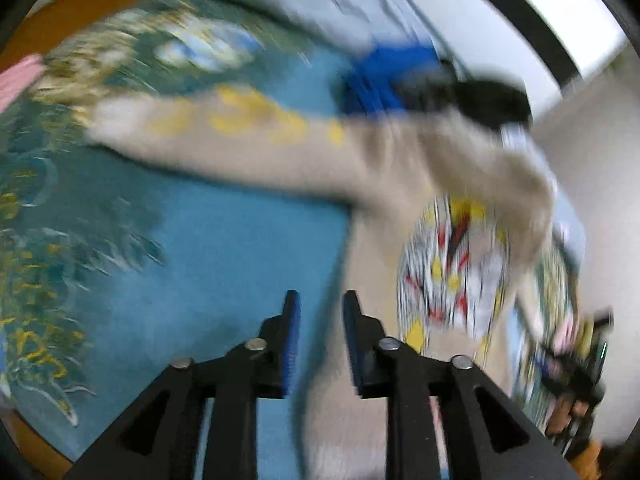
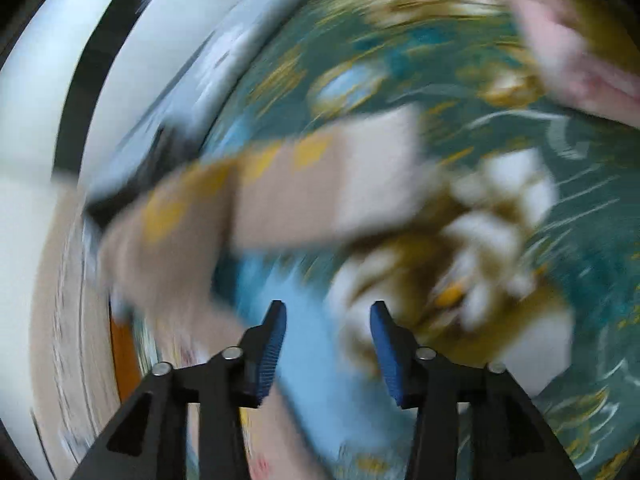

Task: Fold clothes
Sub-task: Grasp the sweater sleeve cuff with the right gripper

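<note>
— Right, item one: grippers?
— Left gripper (image 1: 318, 344), fingers parted, nothing between them. Right gripper (image 2: 328, 354), likewise parted and bare.
— Item two: garment?
— Beige sweater (image 1: 384, 184) on the blue patterned cloth (image 1: 208, 240), body just ahead-right of my left gripper; its sleeve (image 1: 208, 136) runs long to the left. Left hand looks nearer, though both views are blurred.

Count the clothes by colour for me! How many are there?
Beige top with yellow marks: 1
Blue garment: 1
Pink cloth: 1
Total: 3. The pictures are blurry, so more may be hiding.
</note>
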{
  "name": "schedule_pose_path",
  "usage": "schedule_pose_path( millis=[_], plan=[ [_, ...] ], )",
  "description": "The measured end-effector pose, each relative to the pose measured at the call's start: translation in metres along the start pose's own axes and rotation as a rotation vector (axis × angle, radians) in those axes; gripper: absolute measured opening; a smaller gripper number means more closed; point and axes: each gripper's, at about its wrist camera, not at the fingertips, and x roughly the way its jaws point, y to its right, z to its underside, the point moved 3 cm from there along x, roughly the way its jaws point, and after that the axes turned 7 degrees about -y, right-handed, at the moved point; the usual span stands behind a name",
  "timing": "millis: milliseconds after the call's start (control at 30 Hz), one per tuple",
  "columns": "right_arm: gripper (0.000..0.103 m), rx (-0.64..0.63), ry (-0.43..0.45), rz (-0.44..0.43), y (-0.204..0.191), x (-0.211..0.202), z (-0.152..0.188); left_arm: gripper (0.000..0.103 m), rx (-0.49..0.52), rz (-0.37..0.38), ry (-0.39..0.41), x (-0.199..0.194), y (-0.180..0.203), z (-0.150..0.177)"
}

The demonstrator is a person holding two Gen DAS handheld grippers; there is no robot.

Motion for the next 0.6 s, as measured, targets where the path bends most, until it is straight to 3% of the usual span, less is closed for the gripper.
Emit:
schedule_pose_path(
  millis=[100,200,333,400,467,500,600],
  plan=[
    [0.051,0.112,0.048,-0.050,0.005,0.011,-0.008,0.037,-0.094,-0.037,0.134,-0.024,-0.018,-0.016],
    [0.052,0.225,0.096,-0.100,0.010,0.022,-0.015,0.050,-0.170,-0.055,0.210,-0.036,-0.031,-0.016],
    [0.052,0.278,0.125,-0.135,0.005,0.032,-0.027,0.051,-0.272,-0.053,0.264,-0.047,-0.047,0.000],
    [0.044,0.278,0.122,-0.140,0.008,0.033,-0.033,0.051,-0.317,-0.060,0.275,-0.052,-0.054,0.008],
    [0.019,0.286,0.109,-0.129,0.014,0.038,-0.034,0.051,-0.355,-0.072,0.286,-0.054,-0.060,0.016],
    [0.013,0.285,0.104,-0.124,0.014,0.041,-0.036,0.051,-0.368,-0.077,0.292,-0.059,-0.061,0.018],
    [0.010,0.257,0.093,-0.113,0.011,0.038,-0.043,0.051,-0.382,-0.079,0.307,-0.065,-0.062,0.017]
  ],
)
